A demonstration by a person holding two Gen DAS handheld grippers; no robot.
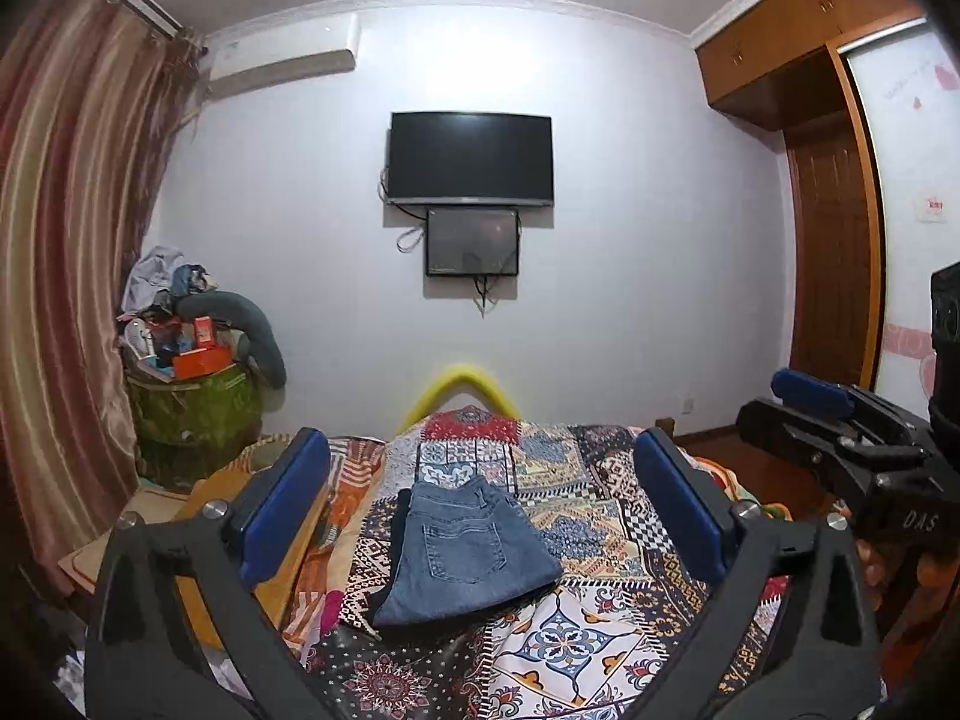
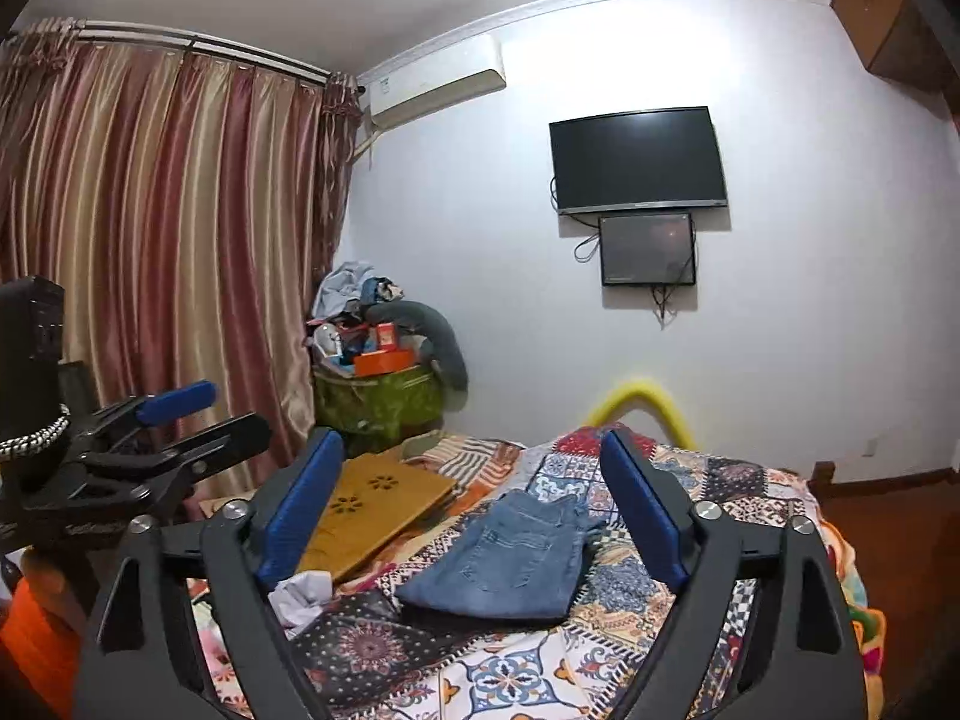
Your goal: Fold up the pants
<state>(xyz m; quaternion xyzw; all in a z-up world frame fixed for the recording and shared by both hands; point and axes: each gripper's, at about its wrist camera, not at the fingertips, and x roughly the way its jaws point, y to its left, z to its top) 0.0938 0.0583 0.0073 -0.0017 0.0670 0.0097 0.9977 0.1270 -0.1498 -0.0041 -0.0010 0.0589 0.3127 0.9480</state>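
Observation:
The blue jeans (image 1: 465,552) lie folded into a compact stack on the patterned bedspread (image 1: 600,630), back pocket up. They also show in the right wrist view (image 2: 510,564). My left gripper (image 1: 480,510) is open and empty, raised above and behind the jeans, its blue pads (image 1: 282,510) wide apart. My right gripper (image 2: 471,510) is open and empty too, raised over the bed nearer the jeans' right side. Each gripper shows at the edge of the other's view: the right one (image 1: 840,420) and the left one (image 2: 180,414).
A wooden lap tray (image 2: 372,510) lies on the bed left of the jeans, with a crumpled white cloth (image 2: 300,594) near it. A green bin piled with clutter (image 1: 192,396) stands by the curtain. A TV (image 1: 471,159) hangs on the far wall. A wardrobe (image 1: 834,240) stands at right.

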